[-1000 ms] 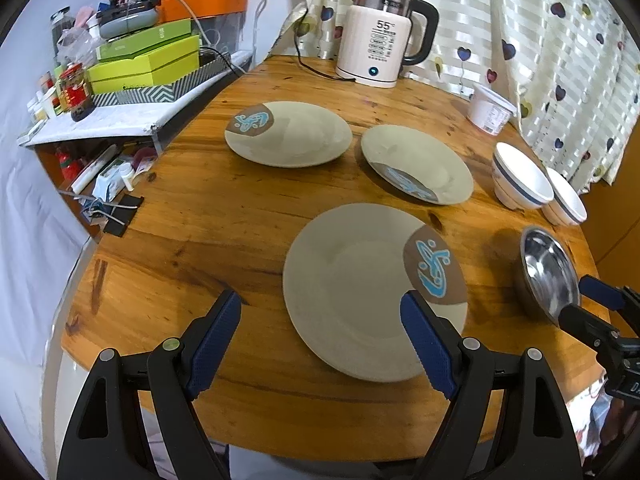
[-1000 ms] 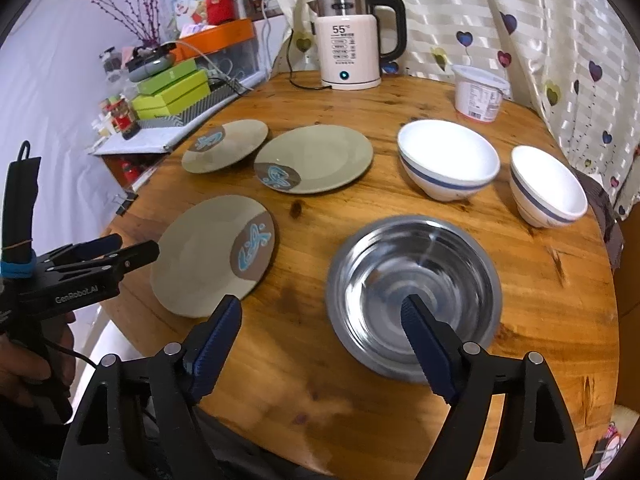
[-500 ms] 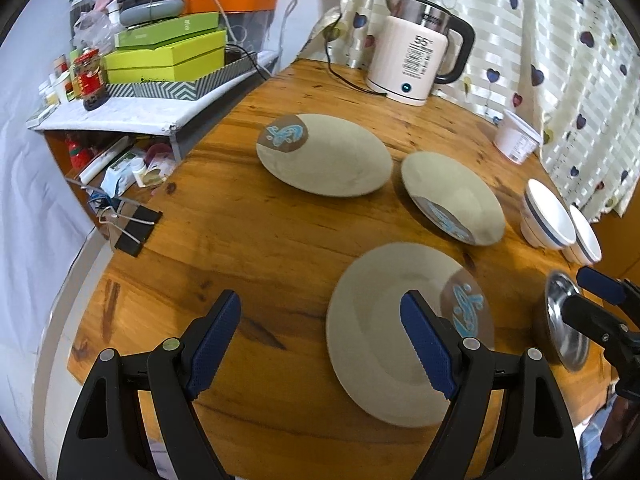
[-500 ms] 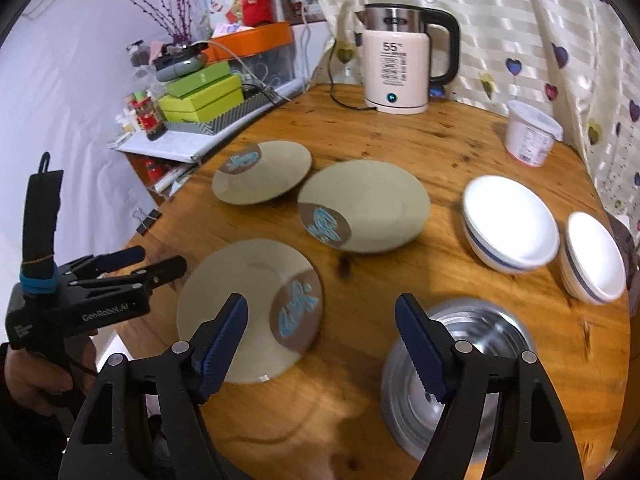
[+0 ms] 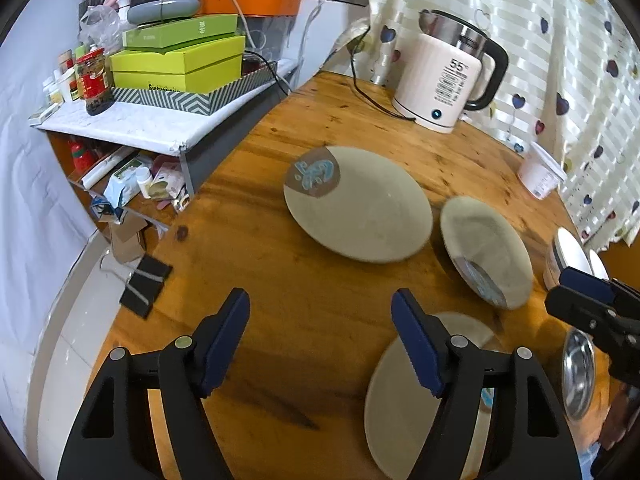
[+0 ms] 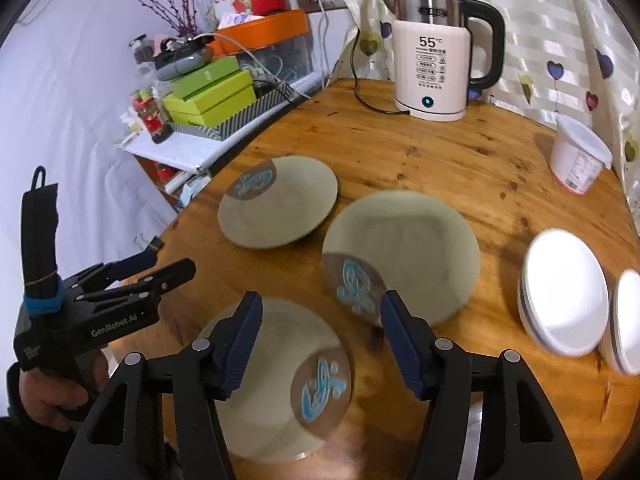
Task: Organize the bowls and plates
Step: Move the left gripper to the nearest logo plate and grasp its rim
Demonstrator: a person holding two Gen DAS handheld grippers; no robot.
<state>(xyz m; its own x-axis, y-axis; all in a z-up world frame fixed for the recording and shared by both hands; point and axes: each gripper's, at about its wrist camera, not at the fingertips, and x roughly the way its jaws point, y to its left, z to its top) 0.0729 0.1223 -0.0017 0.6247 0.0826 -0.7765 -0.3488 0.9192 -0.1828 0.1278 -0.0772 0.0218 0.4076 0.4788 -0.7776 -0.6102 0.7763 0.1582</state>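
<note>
Hovering over the round wooden table (image 6: 400, 148), both tongs hold nothing. The left gripper (image 5: 320, 336) has its jaws apart over bare wood, having just been closing a little, with nothing between them. The right gripper (image 6: 320, 336) also stands apart, its jaws having just been closing, with the near plate (image 6: 272, 380) below them at 6 o'clock in its view, not touched. A middle plate (image 6: 404, 248) lies just beside it toward 1 o'clock, and the far plate (image 6: 280, 200) sits at 11 o'clock, its edge close to the middle one. Two white bowls (image 6: 564, 292) rest side by side at 3 o'clock. From the left wrist, a steel bowl (image 5: 578, 372) shows at 4 o'clock, beyond the near plate. A kettle (image 6: 432, 56) stands at 12 o'clock by the curtain (image 6: 560, 20), with a white tub (image 6: 576, 156) at 2 o'clock.
</note>
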